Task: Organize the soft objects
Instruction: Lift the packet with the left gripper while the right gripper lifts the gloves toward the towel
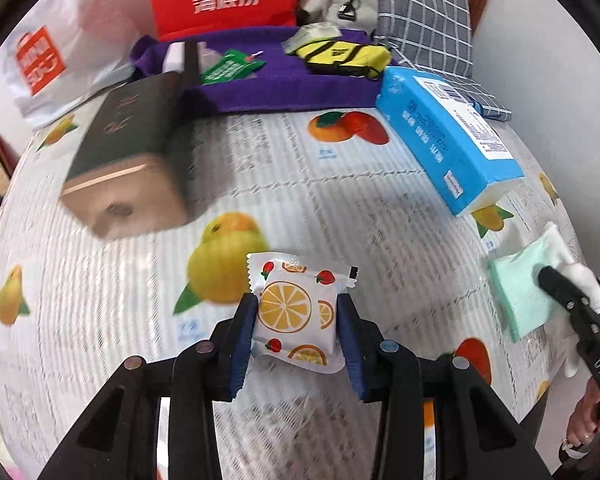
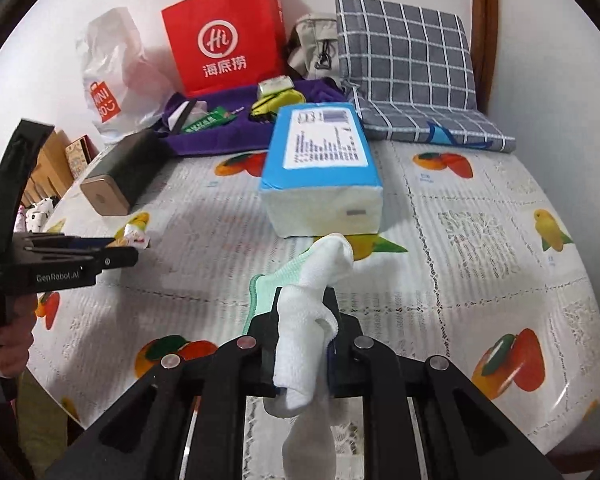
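While both grippers carry soft items above the fruit-print tablecloth (image 2: pixel 480 240), we read the scene from its largest parts down. At the far edge a purple cloth tray (image 1: pixel 276 92) lies flat below a red paper bag (image 2: pixel 224 36), with a grey checked cushion (image 2: pixel 404 48) to its right. We judge the tray to be the collecting place, since a yellow-and-black pouch (image 1: pixel 344 56) and a green sachet (image 1: pixel 232 66) already rest on it. Nearer, a blue tissue pack (image 2: pixel 320 160) lies with its long axis running from the grippers toward the tray, its white end facing us. A dark box with a gold end (image 1: pixel 128 160) sits to the left, just beside the tray's corner.

Our left gripper (image 1: pixel 296 320) has its blue pads clamped on the two sides of a small puffy packet printed with orange slices and strawberries (image 1: pixel 296 308). It sits upright between the fingers, its crimped top edge pointing toward the tray. Our right gripper (image 2: pixel 302 320) is pinched on a crumpled white cloth (image 2: pixel 312 320); a mint-green cloth (image 2: pixel 276 284) lies against it. We cannot tell whether the green one is gripped too. The white cloth hangs limp below the jaws.

For both hands the tray lies straight ahead and well apart. The tissue pack stands between it and the right hand; the left path looks clearer.
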Motion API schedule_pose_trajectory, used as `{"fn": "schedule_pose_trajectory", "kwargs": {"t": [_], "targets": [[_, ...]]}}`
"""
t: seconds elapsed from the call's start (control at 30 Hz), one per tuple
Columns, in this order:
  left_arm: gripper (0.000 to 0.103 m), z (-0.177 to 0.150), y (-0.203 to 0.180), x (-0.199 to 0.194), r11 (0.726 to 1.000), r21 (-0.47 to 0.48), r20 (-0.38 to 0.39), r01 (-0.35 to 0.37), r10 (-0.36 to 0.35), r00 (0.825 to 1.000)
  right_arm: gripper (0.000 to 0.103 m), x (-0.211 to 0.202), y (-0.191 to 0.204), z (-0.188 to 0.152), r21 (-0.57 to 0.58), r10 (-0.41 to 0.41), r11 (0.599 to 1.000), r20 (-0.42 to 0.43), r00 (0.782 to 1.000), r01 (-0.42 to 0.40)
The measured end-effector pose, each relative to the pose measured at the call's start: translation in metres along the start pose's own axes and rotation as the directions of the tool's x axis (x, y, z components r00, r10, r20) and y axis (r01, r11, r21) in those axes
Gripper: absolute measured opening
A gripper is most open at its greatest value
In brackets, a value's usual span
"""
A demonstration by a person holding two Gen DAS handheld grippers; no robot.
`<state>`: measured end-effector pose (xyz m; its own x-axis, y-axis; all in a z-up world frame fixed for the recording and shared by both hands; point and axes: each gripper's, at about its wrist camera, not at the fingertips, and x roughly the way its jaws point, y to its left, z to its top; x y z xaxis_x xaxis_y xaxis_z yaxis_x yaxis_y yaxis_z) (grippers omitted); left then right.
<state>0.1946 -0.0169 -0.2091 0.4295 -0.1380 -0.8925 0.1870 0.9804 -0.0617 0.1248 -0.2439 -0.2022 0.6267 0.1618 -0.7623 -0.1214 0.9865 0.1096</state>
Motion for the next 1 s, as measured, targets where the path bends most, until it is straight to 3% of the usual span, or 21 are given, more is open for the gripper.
{"fn": "schedule_pose_trajectory", "kwargs": {"t": [0.43,0.53,1.0], "targets": [[0.038,-0.024,0.027,-0.042,0.996,-0.086,0.052,-0.019,0.024,0.998,0.015,-0.037,0.010,0.010,0.020,-0.033,0.999,0.019,0.999,0.033],[0.038,-0.028,0.029,-0.053,0.996,-0.089,0.077,0.007,0.000,0.997,0.015,-0.047,0.013,0.013,0.012,-0.029,1.000,0.031,0.999,0.029],[0.038,-0.029,0.029,-0.102,0.995,-0.101,0.175,0.002,0.016,0.984,0.016,-0.088,0.027,0.025,0.001,0.017,1.000,0.092,0.996,-0.018]]}}
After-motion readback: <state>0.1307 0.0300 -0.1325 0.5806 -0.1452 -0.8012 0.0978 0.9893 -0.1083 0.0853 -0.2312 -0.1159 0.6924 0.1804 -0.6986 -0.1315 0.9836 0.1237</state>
